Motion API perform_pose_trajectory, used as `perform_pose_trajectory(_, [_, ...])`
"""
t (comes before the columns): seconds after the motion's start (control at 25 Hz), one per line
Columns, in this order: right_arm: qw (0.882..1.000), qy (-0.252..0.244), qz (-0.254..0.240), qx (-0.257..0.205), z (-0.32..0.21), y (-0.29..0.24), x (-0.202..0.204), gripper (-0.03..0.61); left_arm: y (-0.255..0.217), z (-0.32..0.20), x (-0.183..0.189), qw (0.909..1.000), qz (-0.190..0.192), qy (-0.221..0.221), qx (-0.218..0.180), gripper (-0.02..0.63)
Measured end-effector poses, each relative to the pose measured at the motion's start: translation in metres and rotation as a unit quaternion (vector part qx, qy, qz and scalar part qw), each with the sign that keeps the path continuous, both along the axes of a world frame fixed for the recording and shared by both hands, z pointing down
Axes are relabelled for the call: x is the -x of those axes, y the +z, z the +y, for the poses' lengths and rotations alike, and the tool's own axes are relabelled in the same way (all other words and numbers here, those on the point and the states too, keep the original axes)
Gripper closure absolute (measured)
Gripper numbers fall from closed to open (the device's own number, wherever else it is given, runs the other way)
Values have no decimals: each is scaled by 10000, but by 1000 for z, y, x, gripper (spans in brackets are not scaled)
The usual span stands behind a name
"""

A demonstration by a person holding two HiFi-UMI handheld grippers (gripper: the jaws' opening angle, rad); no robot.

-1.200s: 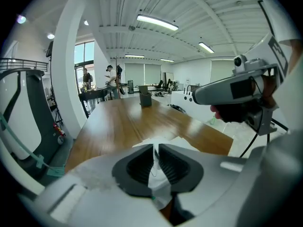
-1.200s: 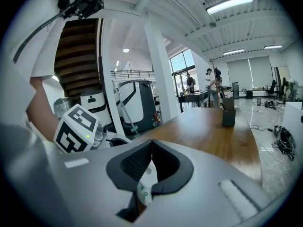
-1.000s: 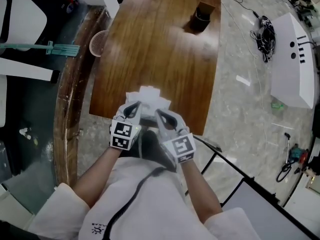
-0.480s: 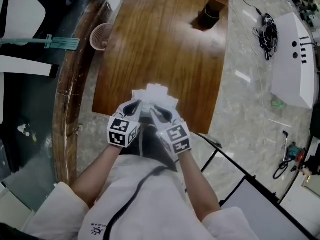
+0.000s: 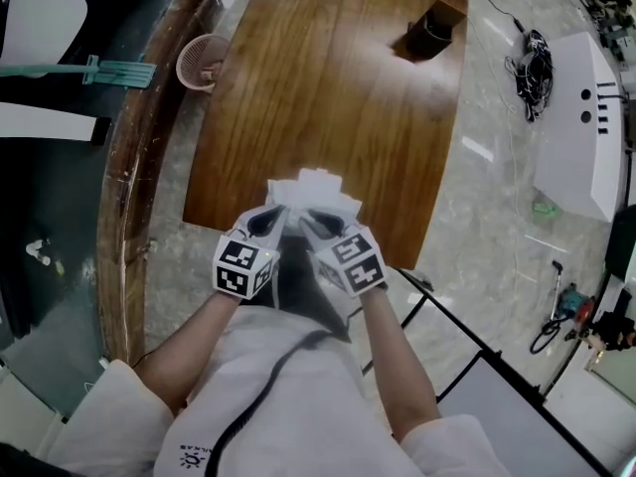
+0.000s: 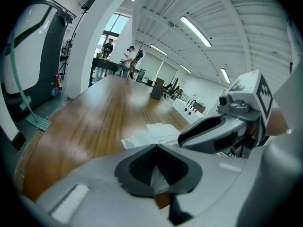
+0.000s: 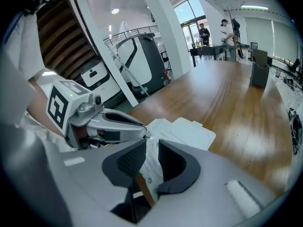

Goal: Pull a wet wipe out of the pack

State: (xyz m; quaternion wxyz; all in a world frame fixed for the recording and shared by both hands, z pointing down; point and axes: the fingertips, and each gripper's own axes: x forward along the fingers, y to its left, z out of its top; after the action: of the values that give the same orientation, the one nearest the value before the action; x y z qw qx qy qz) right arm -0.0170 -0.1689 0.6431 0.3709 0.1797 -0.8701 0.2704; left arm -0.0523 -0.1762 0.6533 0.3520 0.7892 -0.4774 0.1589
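**Both claws at the near edge of the wooden surface (image 5: 328, 87).** Left claw (image 6: 155, 165): jaws closed on a thin white sheet (image 6: 160, 178); whether this was the wipe's edge or pack film could not be told. Just ahead of both claws lay the wet wipe pack (image 7: 187, 131), white, with its flap open and lying on the surface. Right claw (image 7: 150, 162): jaws narrowly apart and clamped on the pack's near end. Progress, as judged: both grips were set, but no wipe was visibly drawn clear, so the pull itself remained. Green print on the pack between the right jaws was too small to read. The claw cubes bore only square markers.
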Motion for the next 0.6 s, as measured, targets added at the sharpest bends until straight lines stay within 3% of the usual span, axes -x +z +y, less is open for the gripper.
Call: perform_pose_trajectory(0.6, [9853, -746, 1082, 1094, 2, 21, 3, 491, -3, -1, 2, 9997, 190, 182, 10, 607])
